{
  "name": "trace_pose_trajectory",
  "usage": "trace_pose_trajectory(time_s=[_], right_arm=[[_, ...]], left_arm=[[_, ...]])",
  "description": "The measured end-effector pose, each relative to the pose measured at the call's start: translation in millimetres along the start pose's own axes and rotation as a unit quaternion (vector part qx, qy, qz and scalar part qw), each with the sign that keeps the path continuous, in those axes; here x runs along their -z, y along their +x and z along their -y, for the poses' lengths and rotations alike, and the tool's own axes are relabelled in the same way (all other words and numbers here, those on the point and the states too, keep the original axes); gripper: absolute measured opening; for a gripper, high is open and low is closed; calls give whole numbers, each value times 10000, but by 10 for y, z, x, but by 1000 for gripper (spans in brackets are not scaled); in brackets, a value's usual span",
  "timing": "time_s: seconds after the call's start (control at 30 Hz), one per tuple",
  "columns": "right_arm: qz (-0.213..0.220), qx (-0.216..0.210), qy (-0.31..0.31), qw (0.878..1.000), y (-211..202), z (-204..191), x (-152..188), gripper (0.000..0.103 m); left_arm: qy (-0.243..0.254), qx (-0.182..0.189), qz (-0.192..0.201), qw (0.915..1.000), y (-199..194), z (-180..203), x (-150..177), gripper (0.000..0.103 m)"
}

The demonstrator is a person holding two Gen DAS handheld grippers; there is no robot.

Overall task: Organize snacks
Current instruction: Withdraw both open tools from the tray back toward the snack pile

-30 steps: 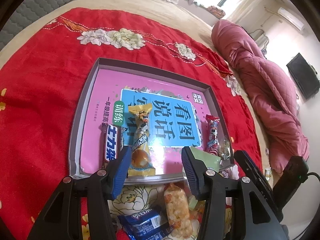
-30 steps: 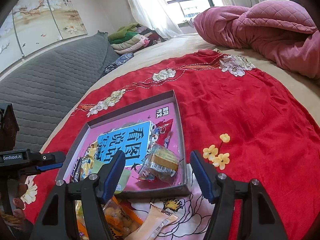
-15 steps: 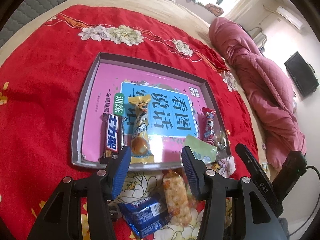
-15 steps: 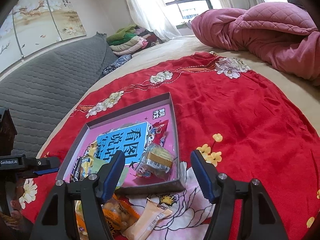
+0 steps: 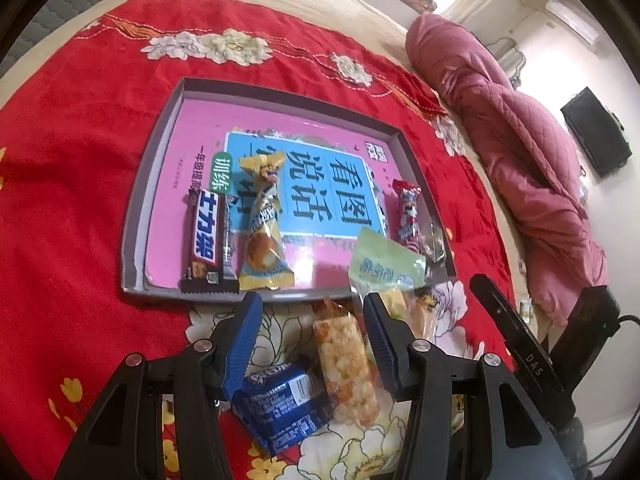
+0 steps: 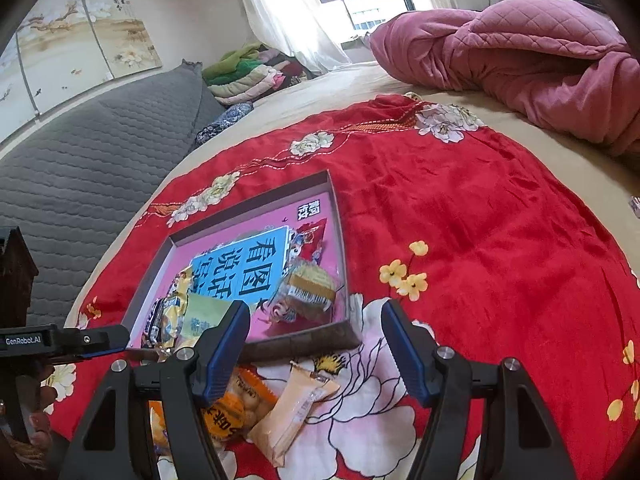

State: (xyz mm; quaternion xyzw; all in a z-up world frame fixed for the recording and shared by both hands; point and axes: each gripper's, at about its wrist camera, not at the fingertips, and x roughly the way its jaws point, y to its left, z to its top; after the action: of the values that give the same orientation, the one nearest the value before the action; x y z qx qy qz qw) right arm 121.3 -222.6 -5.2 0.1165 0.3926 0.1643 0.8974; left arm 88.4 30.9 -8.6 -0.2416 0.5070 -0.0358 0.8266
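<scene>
A grey tray with a pink and blue printed bottom lies on the red cloth. In it lie a brown chocolate bar, a yellow wrapped snack, a red packet, a green packet leaning over the near rim, and a clear-wrapped biscuit. Outside the near rim lie a puffed rice bar, a blue packet, an orange packet and a beige packet. My left gripper hangs open above the rice bar. My right gripper stands open over the tray's near rim, empty.
The red flowered cloth covers a bed. A pink quilt is bunched at the far right, and grey quilted padding runs along the left. Folded clothes are stacked by the window.
Both grippers have drawn back a little from the tray, so the loose packets in front of its near rim show more. The jaws have kept their width.
</scene>
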Motion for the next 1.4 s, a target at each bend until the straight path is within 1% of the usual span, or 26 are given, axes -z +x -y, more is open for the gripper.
trace_pose_trajectory(time_s=[0.2, 0.53, 0.7, 0.97, 1.33, 1.4], right_arm=[[-53, 27, -40, 10000, -13, -40, 34, 68], [-166, 100, 4, 9998, -3, -31, 67, 68], [-398, 93, 20, 9992, 45, -43, 115, 68], [-711, 117, -44, 9974, 83, -112, 208, 68], [-990, 115, 6, 9950, 145, -89, 281, 68], [-1044, 99, -13, 9945, 165, -96, 295, 68]], left_arm=[[41, 50, -89, 9999, 31, 16, 39, 54], [156, 22, -276, 9995, 102, 74, 98, 54], [156, -12, -341, 9993, 141, 84, 133, 54], [145, 44, -448, 9989, 208, 101, 176, 54], [122, 32, -537, 9985, 292, 86, 187, 54], [93, 32, -550, 9984, 297, 77, 185, 55]])
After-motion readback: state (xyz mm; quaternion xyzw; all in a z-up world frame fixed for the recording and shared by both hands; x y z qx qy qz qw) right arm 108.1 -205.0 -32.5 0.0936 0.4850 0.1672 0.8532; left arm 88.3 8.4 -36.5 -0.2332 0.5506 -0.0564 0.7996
